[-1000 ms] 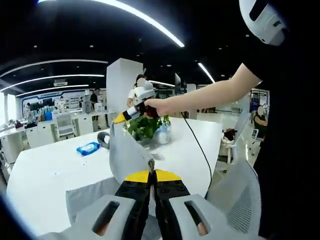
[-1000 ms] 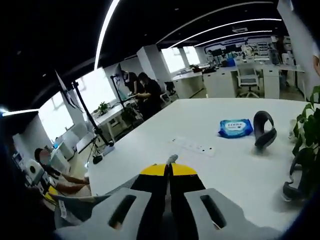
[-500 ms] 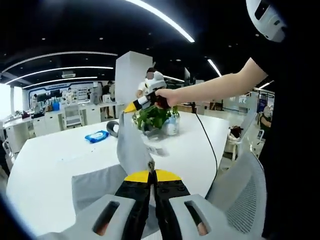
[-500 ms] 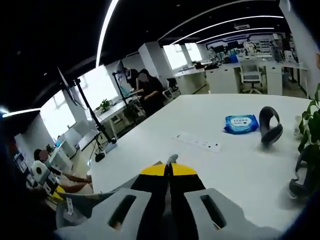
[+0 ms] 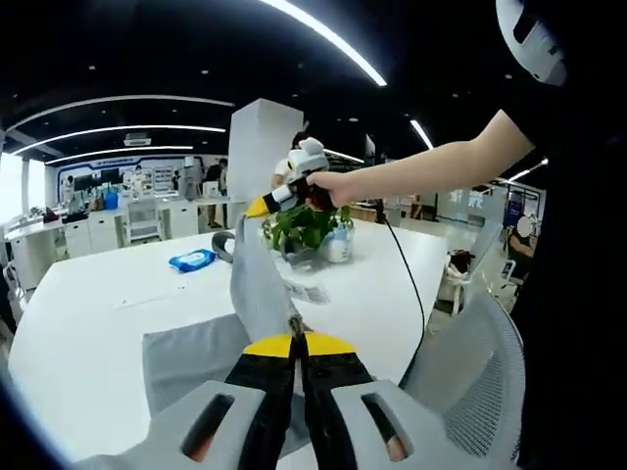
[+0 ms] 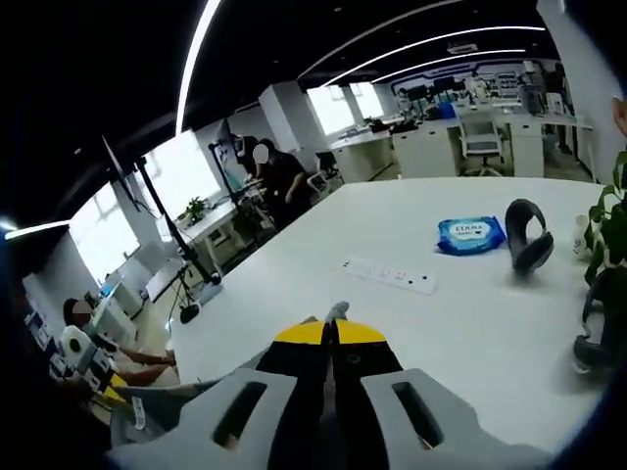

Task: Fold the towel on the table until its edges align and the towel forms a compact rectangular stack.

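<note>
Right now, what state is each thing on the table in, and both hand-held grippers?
Left hand-held gripper: shut on towel edge.
Right hand-held gripper: shut on towel, raised above table.
Towel: partly lifted, rest flat on table.
Wet wipes pack: flat, closed.
Power strip: flat.
Potted plant: upright.

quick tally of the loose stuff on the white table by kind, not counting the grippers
towel: 1
blue wipes pack: 1
black headset: 1
white power strip: 1
potted plant: 1
total: 5
</note>
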The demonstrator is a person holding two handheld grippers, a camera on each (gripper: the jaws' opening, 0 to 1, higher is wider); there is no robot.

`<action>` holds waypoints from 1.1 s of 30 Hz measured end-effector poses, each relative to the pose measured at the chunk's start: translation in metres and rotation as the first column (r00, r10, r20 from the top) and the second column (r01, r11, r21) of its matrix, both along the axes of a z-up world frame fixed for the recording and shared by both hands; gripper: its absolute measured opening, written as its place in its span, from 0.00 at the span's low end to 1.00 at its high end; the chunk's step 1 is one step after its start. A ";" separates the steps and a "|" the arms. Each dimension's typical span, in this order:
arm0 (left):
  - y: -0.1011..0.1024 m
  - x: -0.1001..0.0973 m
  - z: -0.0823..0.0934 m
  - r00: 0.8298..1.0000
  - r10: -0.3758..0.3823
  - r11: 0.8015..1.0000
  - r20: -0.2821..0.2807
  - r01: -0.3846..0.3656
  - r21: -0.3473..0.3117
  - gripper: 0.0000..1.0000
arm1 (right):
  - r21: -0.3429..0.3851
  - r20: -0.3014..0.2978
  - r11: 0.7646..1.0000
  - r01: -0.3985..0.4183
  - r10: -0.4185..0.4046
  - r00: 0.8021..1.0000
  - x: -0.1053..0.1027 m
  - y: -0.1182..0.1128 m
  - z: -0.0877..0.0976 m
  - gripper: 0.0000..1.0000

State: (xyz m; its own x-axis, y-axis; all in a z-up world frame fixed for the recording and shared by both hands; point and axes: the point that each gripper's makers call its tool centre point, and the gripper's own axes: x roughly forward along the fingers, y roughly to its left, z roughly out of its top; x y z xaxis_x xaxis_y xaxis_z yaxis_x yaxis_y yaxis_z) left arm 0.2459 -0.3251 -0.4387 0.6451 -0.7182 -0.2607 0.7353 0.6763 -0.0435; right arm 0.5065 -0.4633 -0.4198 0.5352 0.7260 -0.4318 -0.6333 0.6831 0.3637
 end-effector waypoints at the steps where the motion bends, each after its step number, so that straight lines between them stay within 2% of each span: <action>1: 0.001 -0.001 -0.001 1.000 -0.001 1.000 -0.002 0.001 0.002 0.02 | -0.007 -0.002 1.000 0.002 -0.002 1.000 -0.001 0.003 -0.002 0.00; 7: 0.019 -0.004 -0.010 1.000 0.008 1.000 -0.015 -0.008 -0.005 0.02 | -0.018 0.004 1.000 -0.003 0.003 1.000 -0.006 0.017 -0.001 0.00; 11: 0.034 0.001 -0.015 0.999 0.031 0.998 -0.033 -0.032 -0.045 0.02 | -0.017 0.012 1.000 0.003 -0.003 1.000 -0.005 0.025 -0.001 0.00; 16: 0.046 0.008 -0.023 0.998 0.049 0.997 -0.046 -0.052 -0.056 0.02 | -0.016 0.018 1.000 0.014 -0.014 1.000 -0.003 0.033 -0.004 0.00; 24: 0.056 0.014 -0.038 0.996 0.064 0.996 -0.058 -0.067 -0.058 0.02 | -0.017 0.017 1.000 0.016 -0.016 1.000 0.003 0.043 -0.013 0.00; 33: 0.064 0.020 -0.050 0.991 0.104 0.992 -0.087 -0.110 -0.068 0.02 | -0.015 -0.022 1.000 0.000 0.000 1.000 0.013 0.053 -0.029 0.00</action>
